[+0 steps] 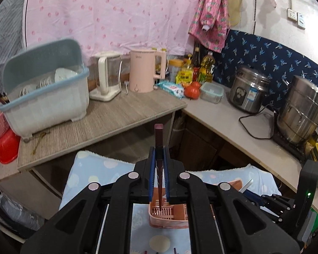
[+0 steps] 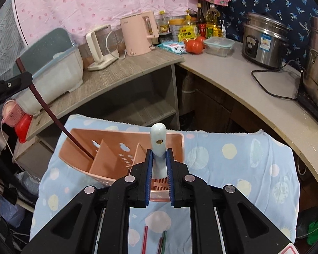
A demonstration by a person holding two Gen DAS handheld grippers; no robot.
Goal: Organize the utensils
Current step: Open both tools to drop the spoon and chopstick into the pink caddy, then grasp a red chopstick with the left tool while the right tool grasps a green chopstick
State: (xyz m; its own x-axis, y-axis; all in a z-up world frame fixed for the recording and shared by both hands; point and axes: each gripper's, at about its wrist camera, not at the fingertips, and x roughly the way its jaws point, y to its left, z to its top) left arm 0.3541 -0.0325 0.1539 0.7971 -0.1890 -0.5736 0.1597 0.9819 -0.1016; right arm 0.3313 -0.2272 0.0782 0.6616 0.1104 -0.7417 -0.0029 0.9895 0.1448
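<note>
Left gripper (image 1: 159, 169): clamped narrow on a dark red chopstick (image 1: 159, 146), which sticks out above and below the blue pads; seen from the right wrist, its lower tip is already inside the left compartment of the pink holder (image 2: 74, 146).
Right gripper (image 2: 159, 165): closed tight on the pale blue handle (image 2: 158, 139) of a utensil, held upright over the holder's right-hand part; the working end is hidden below the jaws, so I cannot tell what kind of utensil it is.
Holder: sits on the spotted blue cloth (image 2: 233, 158), with more sticks (image 2: 145, 239) loose on the cloth near the camera.
Risk, chopstick: it leans at a slant, so I'd guess that if let go now it could tip against the rim or slide out rather than stand.
Risk, holder: light plastic on soft cloth; a sideways push from either tool would probably shove or topple it.
Risk, crowding: both grippers work over the same small holder and might knock each other.
Chopstick material: slim, smooth, lacquered-looking, squared top, tapering to a point.
Handle material: glossy, rounded, with a hanging hole; looks like ceramic or hard plastic, likely slippery.
Holder shape: thin pink plastic, flat dividers, punched holes, slatted floor.
Cloth: fluffy towel-like fabric, frayed at the far edge.
</note>
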